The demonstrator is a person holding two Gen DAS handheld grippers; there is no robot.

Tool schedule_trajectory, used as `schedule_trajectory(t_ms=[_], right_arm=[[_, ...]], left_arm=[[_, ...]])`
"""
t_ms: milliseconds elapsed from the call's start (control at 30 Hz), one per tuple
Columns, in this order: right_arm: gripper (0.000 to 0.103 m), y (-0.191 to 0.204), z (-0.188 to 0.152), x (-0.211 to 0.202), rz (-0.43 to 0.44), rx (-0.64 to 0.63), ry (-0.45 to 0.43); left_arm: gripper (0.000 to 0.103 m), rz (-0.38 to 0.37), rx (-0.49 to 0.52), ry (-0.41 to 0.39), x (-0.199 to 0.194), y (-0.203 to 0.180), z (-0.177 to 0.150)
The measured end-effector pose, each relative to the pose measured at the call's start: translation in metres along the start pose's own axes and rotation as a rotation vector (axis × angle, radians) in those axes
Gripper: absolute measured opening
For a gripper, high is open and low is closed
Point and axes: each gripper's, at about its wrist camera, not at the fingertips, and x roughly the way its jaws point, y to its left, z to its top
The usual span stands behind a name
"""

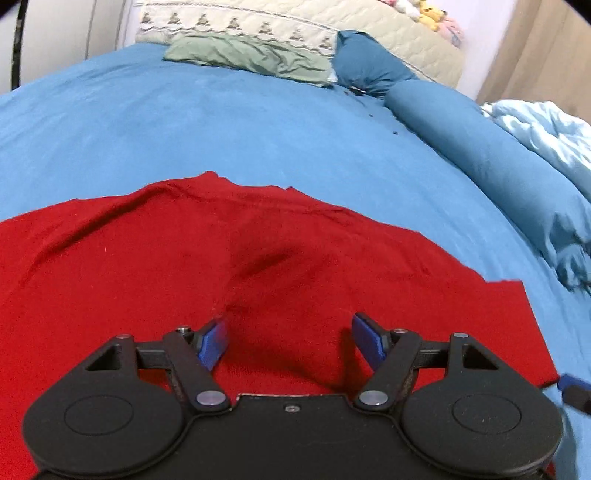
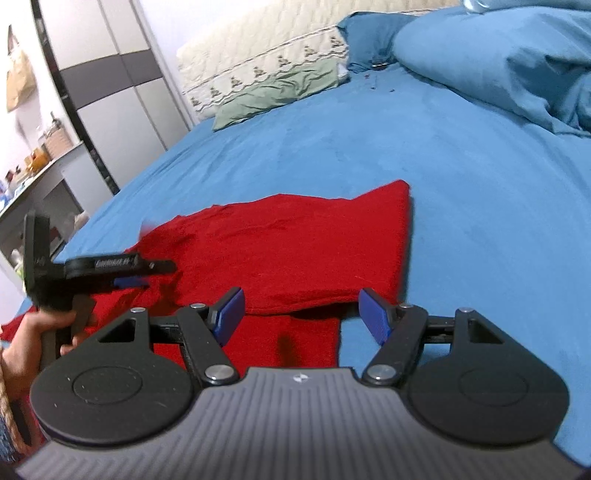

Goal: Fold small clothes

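Note:
A red knitted garment (image 1: 184,266) lies spread on the blue bedsheet (image 1: 221,125); part of it is folded over, with a thick doubled edge in the right wrist view (image 2: 314,251). My left gripper (image 1: 290,338) hovers low over the red cloth, jaws wide apart, nothing between the blue pads. My right gripper (image 2: 301,314) stands open above the near folded edge of the garment, pads apart and empty. The left gripper (image 2: 147,275) shows from the side at the left, held by a hand (image 2: 33,332), over the cloth. A tip of the right gripper (image 1: 574,391) peeks in at the right edge.
A green cloth (image 1: 247,55) and a quilted cream blanket (image 1: 295,26) lie at the bed's far end. Blue pillows and a rumpled light-blue duvet (image 1: 535,129) sit along the right. A wardrobe (image 2: 110,85) and a cluttered shelf (image 2: 37,158) stand left of the bed.

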Motion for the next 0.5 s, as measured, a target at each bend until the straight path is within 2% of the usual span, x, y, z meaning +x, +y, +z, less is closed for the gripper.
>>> schedule_trajectory(t_ms=[67,200,267,333,400,500], right_arm=[[0.084,-0.003,-0.002,-0.001,-0.002,0.016,-0.001],[0.084,-0.005,-0.003,-0.002,-0.018,0.015,0.009],[0.085,-0.007,-0.004,-0.004,-0.027,0.016,0.012],[0.086,-0.007,-0.005,-0.003,-0.042,0.01,0.019],[0.09,-0.004,-0.007,-0.001,-0.082,-0.022,0.027],[0.092,0.001,-0.009,0.007,-0.15,-0.069,0.039]], left_arm=[[0.081,-0.003,0.028,-0.005,-0.002,-0.003,-0.002],[0.08,-0.012,0.016,-0.009,0.0,-0.007,-0.003],[0.058,-0.011,0.015,-0.016,0.003,-0.009,-0.001],[0.003,0.044,0.028,-0.009,0.004,-0.013,0.001],[0.004,0.023,0.014,-0.027,-0.003,-0.012,0.003],[0.004,0.025,0.056,-0.111,-0.024,-0.013,0.011]])
